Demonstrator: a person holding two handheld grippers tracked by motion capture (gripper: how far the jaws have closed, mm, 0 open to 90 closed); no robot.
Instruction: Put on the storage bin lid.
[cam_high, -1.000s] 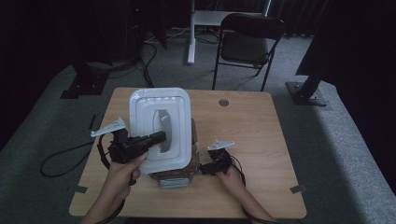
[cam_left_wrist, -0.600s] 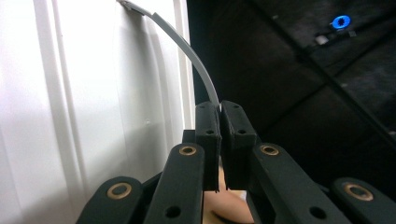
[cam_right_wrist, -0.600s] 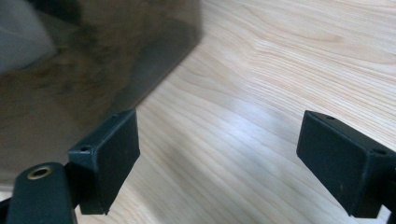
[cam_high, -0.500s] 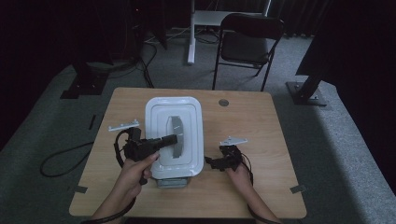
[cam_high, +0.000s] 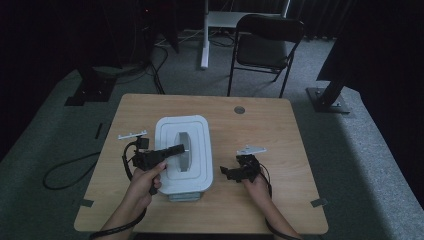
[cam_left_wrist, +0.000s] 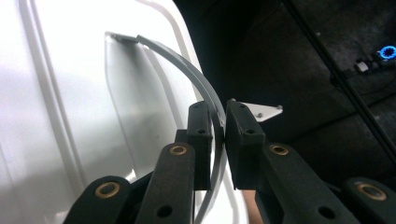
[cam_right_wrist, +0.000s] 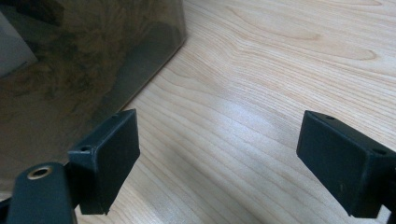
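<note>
A white lid (cam_high: 196, 165) with a grey arched handle (cam_high: 183, 155) lies flat on top of a box (cam_high: 185, 196) at the middle of the wooden table (cam_high: 260, 130). My left gripper (cam_high: 183, 147) reaches in from the left over the lid. In the left gripper view the handle (cam_left_wrist: 177, 60) runs between the pads (cam_left_wrist: 201, 130) of the left gripper (cam_left_wrist: 218, 109); the jaws have just been opening a little, and the handle still touches them. My right gripper (cam_high: 225, 173) stands open on the table right of the box, its wide jaws (cam_right_wrist: 218, 126) beside the box's dark wall (cam_right_wrist: 84, 56).
A folding chair (cam_high: 265, 45) stands behind the table, and a desk leg (cam_high: 204, 35) to its left. A cable (cam_high: 65, 170) loops on the floor at the left. A round grommet (cam_high: 239, 109) sits near the table's far edge. Bare wood lies right of the box.
The lid, held up and tilted a second ago, has come down flat onto the box with my left gripper. The right gripper drew away to the right and then kept still.
</note>
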